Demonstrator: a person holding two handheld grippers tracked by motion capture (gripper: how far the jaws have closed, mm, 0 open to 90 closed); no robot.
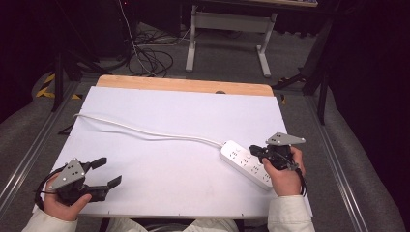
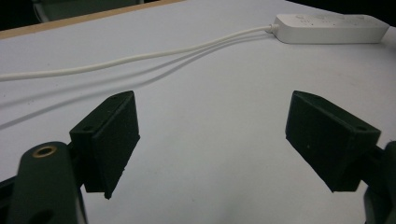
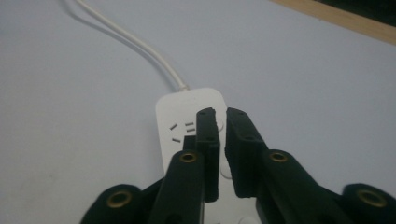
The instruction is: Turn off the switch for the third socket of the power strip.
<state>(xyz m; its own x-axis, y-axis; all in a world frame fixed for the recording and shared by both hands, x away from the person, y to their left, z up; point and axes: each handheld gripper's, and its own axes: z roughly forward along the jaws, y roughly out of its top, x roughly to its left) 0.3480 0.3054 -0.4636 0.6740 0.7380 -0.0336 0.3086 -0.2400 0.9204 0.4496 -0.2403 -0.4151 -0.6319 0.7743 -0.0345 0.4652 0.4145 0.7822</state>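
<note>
Right gripper [image 3: 219,114] fingers nearly closed, empty, over power strip [image 1: 244,163] — press straight down; left gripper [image 1: 107,172] wide open, idle.

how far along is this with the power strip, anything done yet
Nothing looks finished: the power strip lies flat on the table, nothing plugged in. In hand: the right gripper, jaws nearly closed, hovers over its sockets. The left gripper waits open, apart. What remains can't be told.
</note>
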